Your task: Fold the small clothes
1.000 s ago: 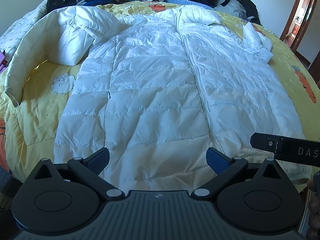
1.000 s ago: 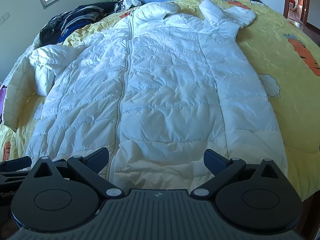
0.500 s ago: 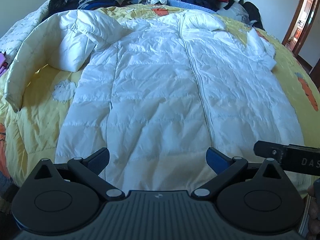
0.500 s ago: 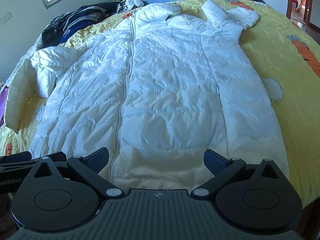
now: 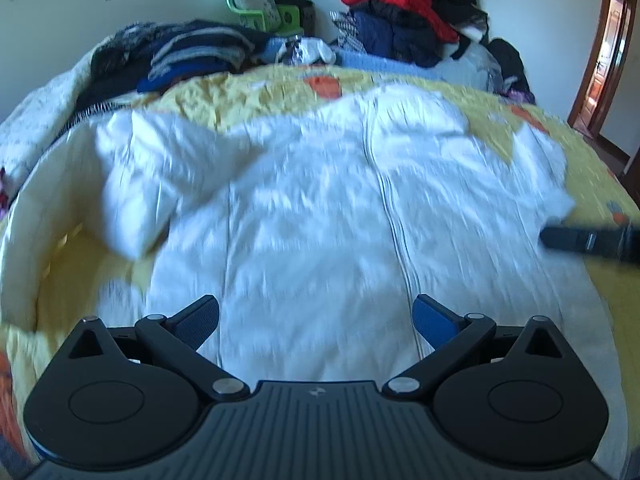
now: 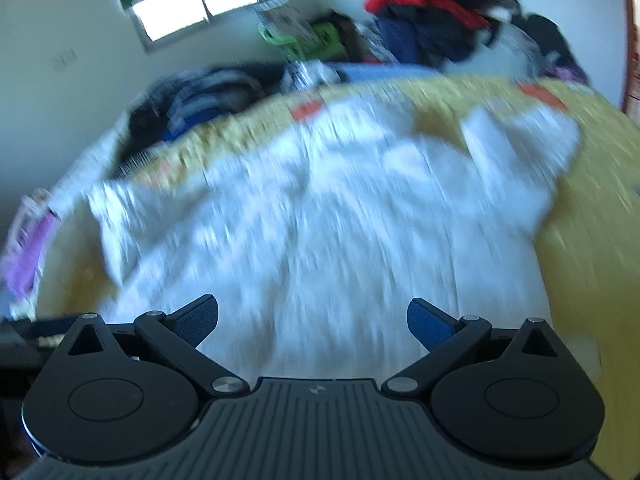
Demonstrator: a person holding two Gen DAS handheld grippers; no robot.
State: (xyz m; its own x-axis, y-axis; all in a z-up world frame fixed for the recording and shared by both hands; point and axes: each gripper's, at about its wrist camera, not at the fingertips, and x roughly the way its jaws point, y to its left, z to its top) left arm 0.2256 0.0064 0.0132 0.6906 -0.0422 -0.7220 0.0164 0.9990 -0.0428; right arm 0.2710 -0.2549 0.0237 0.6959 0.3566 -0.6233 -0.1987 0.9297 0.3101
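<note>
A white quilted coat (image 5: 320, 220) lies flat, front up, on the yellow bed (image 5: 248, 92), its closed zip running lengthwise down the middle. Its collar end points toward the far side of the bed, its hem toward the near edge. One sleeve (image 5: 140, 184) is bent out and folded beside the body; the other sleeve (image 6: 520, 148) is bunched near the collar. Motion blur hides finer detail.
</note>
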